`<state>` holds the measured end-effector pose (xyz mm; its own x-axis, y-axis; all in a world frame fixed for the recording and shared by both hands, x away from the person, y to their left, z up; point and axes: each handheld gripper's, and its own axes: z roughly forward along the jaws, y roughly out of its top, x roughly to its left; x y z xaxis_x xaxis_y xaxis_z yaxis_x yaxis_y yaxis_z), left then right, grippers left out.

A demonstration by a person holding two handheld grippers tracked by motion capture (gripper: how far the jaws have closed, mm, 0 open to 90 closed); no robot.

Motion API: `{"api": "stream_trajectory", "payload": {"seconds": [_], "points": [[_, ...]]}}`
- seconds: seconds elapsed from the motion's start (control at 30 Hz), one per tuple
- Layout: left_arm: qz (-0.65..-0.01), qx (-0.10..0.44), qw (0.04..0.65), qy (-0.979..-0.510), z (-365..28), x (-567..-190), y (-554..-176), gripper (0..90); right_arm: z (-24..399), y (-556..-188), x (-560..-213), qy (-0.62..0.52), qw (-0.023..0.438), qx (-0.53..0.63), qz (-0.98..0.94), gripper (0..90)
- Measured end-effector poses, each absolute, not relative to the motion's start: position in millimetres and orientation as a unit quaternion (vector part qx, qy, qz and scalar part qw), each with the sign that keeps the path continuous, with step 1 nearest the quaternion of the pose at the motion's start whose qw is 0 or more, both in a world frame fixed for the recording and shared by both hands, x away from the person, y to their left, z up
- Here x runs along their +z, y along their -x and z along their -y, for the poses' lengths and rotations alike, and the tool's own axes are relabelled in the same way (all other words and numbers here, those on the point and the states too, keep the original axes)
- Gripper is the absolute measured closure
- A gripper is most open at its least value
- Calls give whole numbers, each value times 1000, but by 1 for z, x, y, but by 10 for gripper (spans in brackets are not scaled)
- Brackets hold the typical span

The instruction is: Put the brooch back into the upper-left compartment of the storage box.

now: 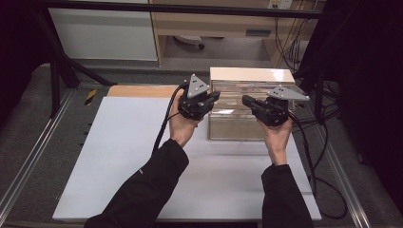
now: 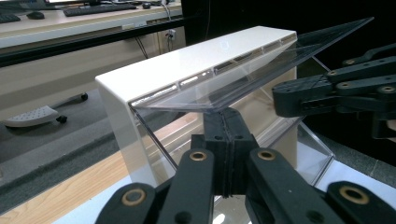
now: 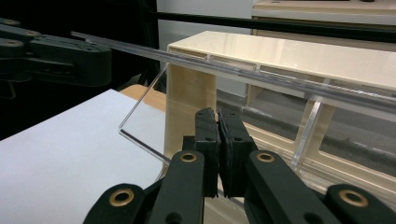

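Observation:
A display box with a cream top and clear walls stands at the back of the white board. Its clear front flap is swung up to about level from the hinge under the cream top. My left gripper is shut, its tips right under the flap's near corner; I cannot tell whether they pinch it. In the high view the left gripper and right gripper face each other in front of the box. My right gripper is shut, just below the flap's edge.
A wooden strip borders the board's far edge. Cables trail along the right side beside a metal rail. A black frame bar crosses overhead, with a desk behind. The board's near half lies bare between the person's sleeves.

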<state>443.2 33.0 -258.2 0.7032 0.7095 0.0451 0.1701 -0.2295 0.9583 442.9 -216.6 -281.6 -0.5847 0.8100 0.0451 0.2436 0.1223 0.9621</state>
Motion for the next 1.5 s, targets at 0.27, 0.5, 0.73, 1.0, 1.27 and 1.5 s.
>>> {"api": "stream_trajectory", "payload": {"seconds": [0.27, 0.5, 0.73, 1.0, 1.27, 1.5], "points": [[-295, 247, 547, -744, -33, -258, -443, 896, 211, -454, -290, -380, 264, 539, -704, 878], [-294, 248, 545, -745, -33, -258, -443, 895, 206, -462, -298, -386, 261, 529, -709, 875], [-294, 247, 545, -745, -33, -258, -443, 896, 205, -465, -303, -388, 252, 518, -720, 825], [-294, 247, 546, -744, -33, -259, -444, 895, 212, -454, -296, -378, 251, 530, -717, 761], [-295, 246, 548, -743, -32, -259, -443, 896, 225, -427, -286, -366, 244, 546, -714, 577], [-295, 245, 548, -743, -32, -259, -443, 896, 229, -408, -290, -361, 235, 544, -721, 365]]}}
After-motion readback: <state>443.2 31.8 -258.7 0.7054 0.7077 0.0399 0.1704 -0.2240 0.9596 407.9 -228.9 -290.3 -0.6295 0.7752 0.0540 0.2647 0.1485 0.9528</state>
